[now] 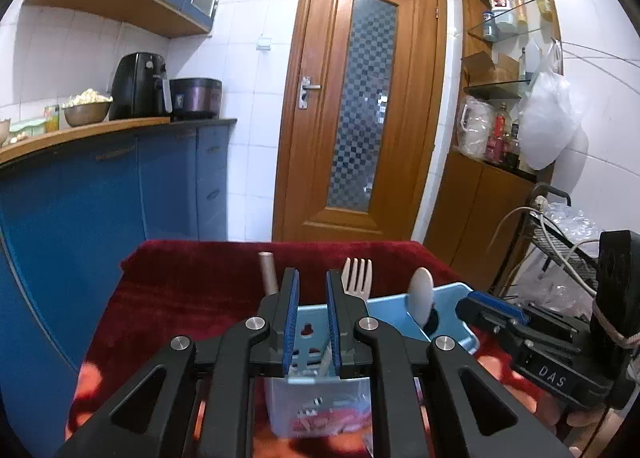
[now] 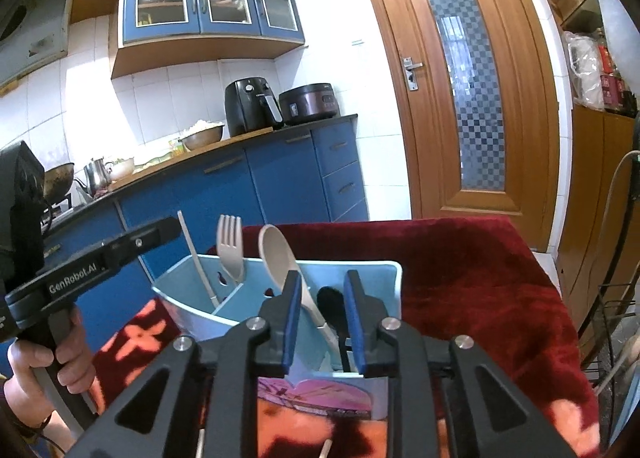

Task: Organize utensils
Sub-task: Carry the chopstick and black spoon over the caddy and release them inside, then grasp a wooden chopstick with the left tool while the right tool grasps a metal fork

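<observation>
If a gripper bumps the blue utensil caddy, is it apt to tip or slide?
The caddy looks like thin plastic, probably light. The fork and spoon stand tall above its rim, so it may tip. The plush red cloth beneath likely resists sliding.

One fork [image 2: 229,248], one spoon [image 2: 280,254]

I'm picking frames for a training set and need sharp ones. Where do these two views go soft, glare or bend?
Left wrist view: holder front below the left gripper blurs; door bows from fisheye; corners vignette dark. Right wrist view: fork and spoon sharp; wall tiles at left blow out; cloth under the right gripper smears.
</observation>
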Demonstrator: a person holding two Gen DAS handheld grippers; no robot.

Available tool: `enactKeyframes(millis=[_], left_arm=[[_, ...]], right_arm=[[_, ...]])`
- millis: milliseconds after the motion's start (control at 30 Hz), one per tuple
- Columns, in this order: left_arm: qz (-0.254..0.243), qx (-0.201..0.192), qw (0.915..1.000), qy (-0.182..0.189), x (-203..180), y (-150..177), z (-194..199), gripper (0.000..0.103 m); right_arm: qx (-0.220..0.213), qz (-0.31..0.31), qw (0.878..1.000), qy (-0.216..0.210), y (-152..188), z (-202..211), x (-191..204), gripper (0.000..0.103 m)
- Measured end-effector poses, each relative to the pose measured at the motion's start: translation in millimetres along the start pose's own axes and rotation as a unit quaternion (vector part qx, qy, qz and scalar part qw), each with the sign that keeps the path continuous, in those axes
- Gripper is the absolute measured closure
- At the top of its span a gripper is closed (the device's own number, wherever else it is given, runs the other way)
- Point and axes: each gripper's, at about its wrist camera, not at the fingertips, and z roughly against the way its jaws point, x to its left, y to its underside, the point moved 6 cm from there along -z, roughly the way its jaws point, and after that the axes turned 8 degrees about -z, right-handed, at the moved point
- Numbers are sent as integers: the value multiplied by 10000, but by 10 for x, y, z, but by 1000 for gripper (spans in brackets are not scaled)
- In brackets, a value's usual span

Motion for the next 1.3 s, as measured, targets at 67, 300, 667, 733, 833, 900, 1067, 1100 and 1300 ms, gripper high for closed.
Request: enactKeyframes(millis=[67,300,667,733,833,900,1067,1100,1300], left_arm=[[28,81,9999,88,-13,-2,65,89],[-32,331,9994,114,-69,26,340,89],[80,900,9956,255,-157,290,643,89],[18,1044,9942,243,-171,375,669,89],[-90,1233,9921,213,-236,510,693,89],[-154,1364,9903,215,-279,603,703,89],[-232,1732,9841,311,-401,813,698,89],[-260,1799,9828,327,-433,856,696,89],[-470,2153,9752,197,-575,1091,624,89]], right_arm=[[26,-7,10000,-5,-15,67,28,79],[202,-16,9996,191,14,356,114,79],[574,-23,9966,584,288,779,157,79],[641,-112,9958,638,347,848,128,79],[742,-225,9944,715,427,939,76,79],[815,-300,9933,765,484,990,35,79],[1075,-524,9894,821,667,1078,-70,79],[1098,-544,9890,832,700,1092,-86,79],[1216,-652,9857,966,872,1124,-211,79]])
